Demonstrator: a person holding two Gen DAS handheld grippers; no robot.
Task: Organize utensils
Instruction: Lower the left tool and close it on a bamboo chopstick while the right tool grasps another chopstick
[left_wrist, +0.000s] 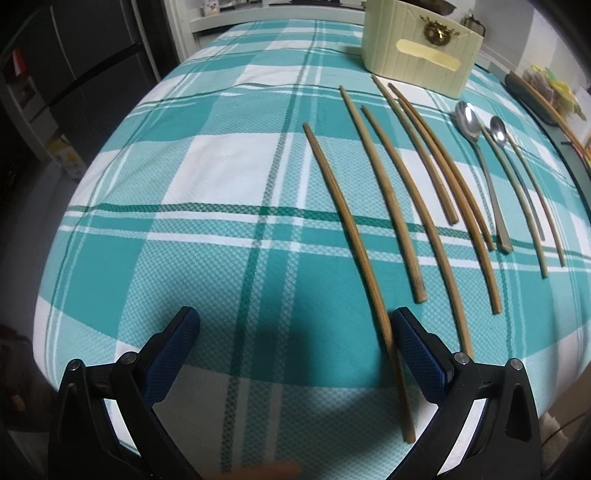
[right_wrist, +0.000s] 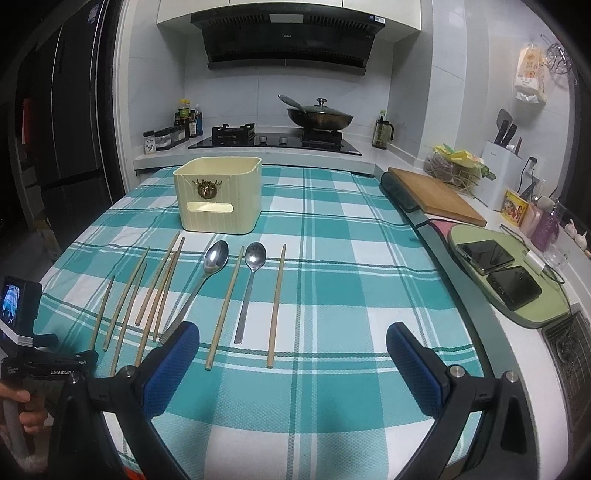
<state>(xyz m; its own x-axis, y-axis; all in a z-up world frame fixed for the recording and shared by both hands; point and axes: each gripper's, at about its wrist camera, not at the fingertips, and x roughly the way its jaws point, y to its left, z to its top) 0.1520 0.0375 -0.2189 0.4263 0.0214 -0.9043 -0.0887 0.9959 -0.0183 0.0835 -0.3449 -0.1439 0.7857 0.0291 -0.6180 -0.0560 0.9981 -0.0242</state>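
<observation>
Utensils lie in a loose row on a teal-and-white checked tablecloth (right_wrist: 332, 229) of woven, waffle-like texture: slender round wooden chopsticks and 2 polished metal spoons, all with handles toward the cameras. In the right wrist view, the larger spoon (right_wrist: 207, 280) has an oval mirror-bright bowl and a flat tapering handle angled leftward; the smaller spoon (right_wrist: 250, 284) lies straighter, flanked by a single chopstick (right_wrist: 225, 306) on its left and another chopstick (right_wrist: 277, 304) on its right. A cluster of further chopsticks (right_wrist: 155, 291), some overlapping, fans out to the left.

Behind the row stands a cream plastic holder (right_wrist: 219, 195), a rounded-corner box with vertically ribbed walls, a brass-coloured ornament and a slot on its front face.

The leftmost chopstick (left_wrist: 351, 254) runs between the fingers of the left gripper (left_wrist: 295, 325), close against the inner face of the right-hand finger; whether it touches cannot be told. Jaws spread wide, nothing clamped. The right gripper (right_wrist: 291, 339), likewise spread and empty, hovers over bare cloth nearer the camera than the utensils. Fingers (right_wrist: 410, 358) of both are black frames with blue knurled pads.

Beyond the table: a lidded wok (right_wrist: 319, 116) on a gas hob, a wooden cutting board (right_wrist: 436, 195), and 2 dark phones (right_wrist: 513, 288) on a green tray.
</observation>
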